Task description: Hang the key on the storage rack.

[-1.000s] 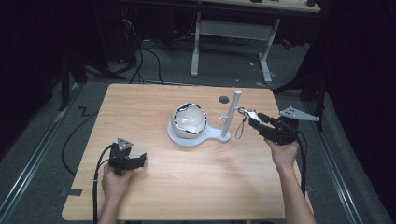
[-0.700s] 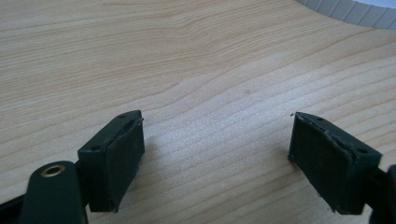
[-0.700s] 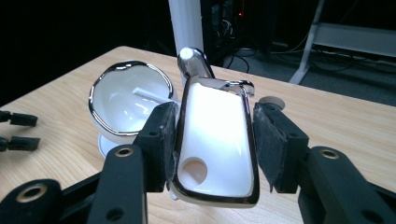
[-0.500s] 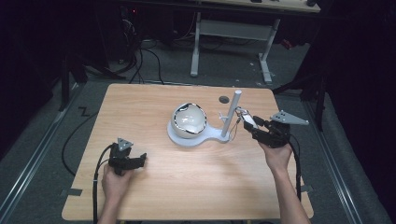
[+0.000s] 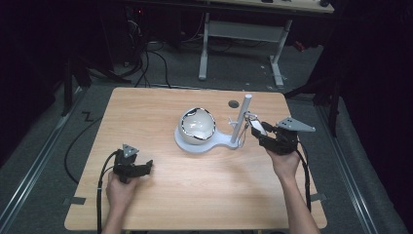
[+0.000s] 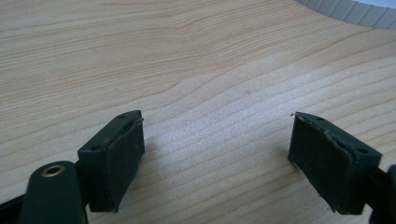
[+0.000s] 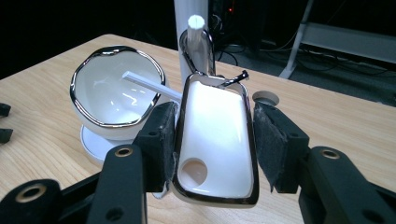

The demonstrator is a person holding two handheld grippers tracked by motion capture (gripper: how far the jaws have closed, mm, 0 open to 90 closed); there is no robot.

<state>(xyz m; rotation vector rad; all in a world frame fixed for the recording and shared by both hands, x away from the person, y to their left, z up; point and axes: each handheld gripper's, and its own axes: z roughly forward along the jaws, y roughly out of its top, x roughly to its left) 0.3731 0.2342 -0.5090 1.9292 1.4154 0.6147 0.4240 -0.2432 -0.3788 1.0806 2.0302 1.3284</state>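
Between the black padded jaws of the right gripper (image 7: 212, 140), a glossy white key fob (image 7: 215, 140) with a chrome rim is being held by its long edges, its metal ring reaching ahead of the jaws to a peg on the white post (image 7: 191, 32). Compared with a second ago, the gripper is sitting closer to the post and slightly lower, and its jaws have been easing open a little, so the fob is probably being hung. Behind the post, a chrome-edged white bowl (image 5: 197, 125) is sitting on the stand's smooth base. The left gripper (image 6: 219, 163) is resting with jaws wide over bare wood-grain table (image 6: 187, 70).
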